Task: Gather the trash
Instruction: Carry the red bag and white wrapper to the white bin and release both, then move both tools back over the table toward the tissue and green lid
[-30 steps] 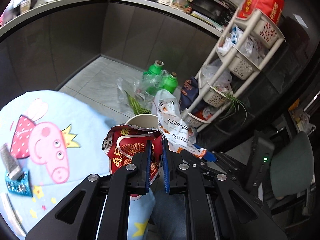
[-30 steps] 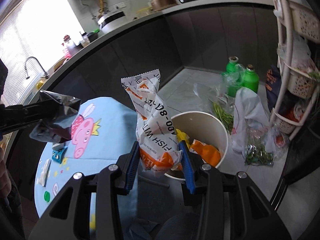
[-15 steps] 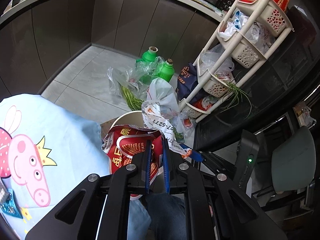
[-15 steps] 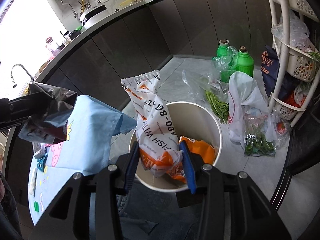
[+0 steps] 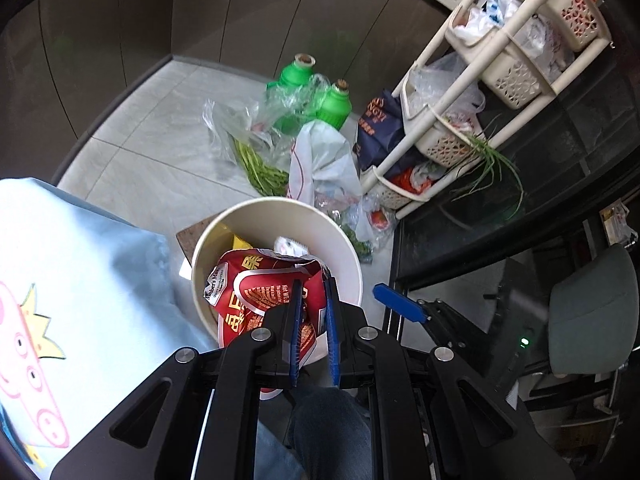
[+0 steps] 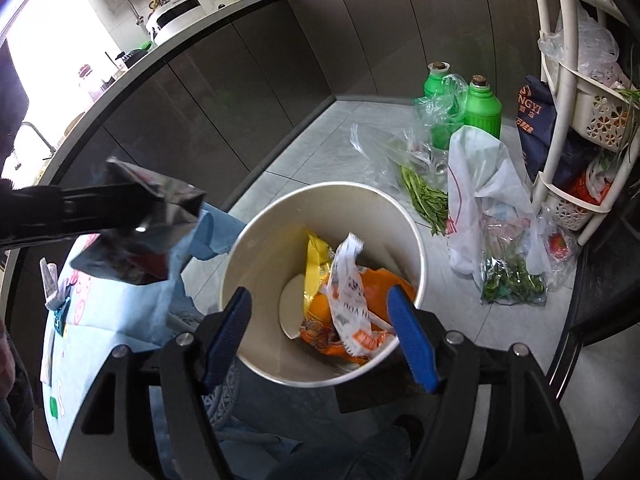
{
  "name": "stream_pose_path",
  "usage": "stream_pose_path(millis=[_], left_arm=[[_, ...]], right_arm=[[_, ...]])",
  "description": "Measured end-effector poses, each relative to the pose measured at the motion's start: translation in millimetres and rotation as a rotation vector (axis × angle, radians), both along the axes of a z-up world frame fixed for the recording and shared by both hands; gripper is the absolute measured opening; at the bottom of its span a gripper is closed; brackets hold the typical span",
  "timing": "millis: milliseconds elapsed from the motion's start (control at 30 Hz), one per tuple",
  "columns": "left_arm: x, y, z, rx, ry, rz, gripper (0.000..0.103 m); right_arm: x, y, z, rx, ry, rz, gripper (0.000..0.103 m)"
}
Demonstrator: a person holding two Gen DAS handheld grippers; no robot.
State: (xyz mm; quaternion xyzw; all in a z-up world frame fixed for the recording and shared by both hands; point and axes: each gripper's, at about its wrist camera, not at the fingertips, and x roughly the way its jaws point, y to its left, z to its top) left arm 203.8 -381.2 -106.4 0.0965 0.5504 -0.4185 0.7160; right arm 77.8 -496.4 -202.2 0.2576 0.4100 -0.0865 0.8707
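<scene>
- The left tool is clenched on a crumpled red snack bag, its blue pads pinching the bag's side.
- The red snack bag hangs over the open mouth of the white bin, near the rim closest to the camera.
- In the right wrist view the same bag shows its silver inner side, held up to the left of the bin and above the edge of the table.
- The right tool is released, its blue pads spread wide apart with nothing between them, one to either side of the bin's near rim.
- Inside the bin lie a white printed wrapper, an orange wrapper and a yellow wrapper; the white one lies on top of the orange one.
- The table carries a light blue cloth with a pink cartoon pig, whose corner hangs down just beside the bin.
- On the floor behind the bin stand two green bottles, with plastic bags of greens near them.
- A cream basket rack stands to the right.
</scene>
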Motion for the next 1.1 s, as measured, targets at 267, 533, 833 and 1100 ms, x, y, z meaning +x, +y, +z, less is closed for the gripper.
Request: stream_pose_path(millis=[267,533,833,1100], left_arm=[[2.9,-4.3,-2.8,-0.015,-0.045,0.066,0.076],[6.5,26.4,27.3,-0.066,-0.087,0.182,0.094],[-21.1,85.1,69.7,-0.046,-0.157,0.281,0.094],[-62.2,174.0,95.8,-0.018,-0.203,0.415,0.094]], right_arm=[[-4.0,-0.4,-3.3,-0.007,0.002,0.015,0.068],[-2.8,7.7,11.6,-0.015,-0.020,0.026,0.083],[-15.7,31.5,56.3,-0.044,-0.083,0.051,0.099],[-31.0,71.6,105.9,-0.110,-0.137,0.110,0.100]])
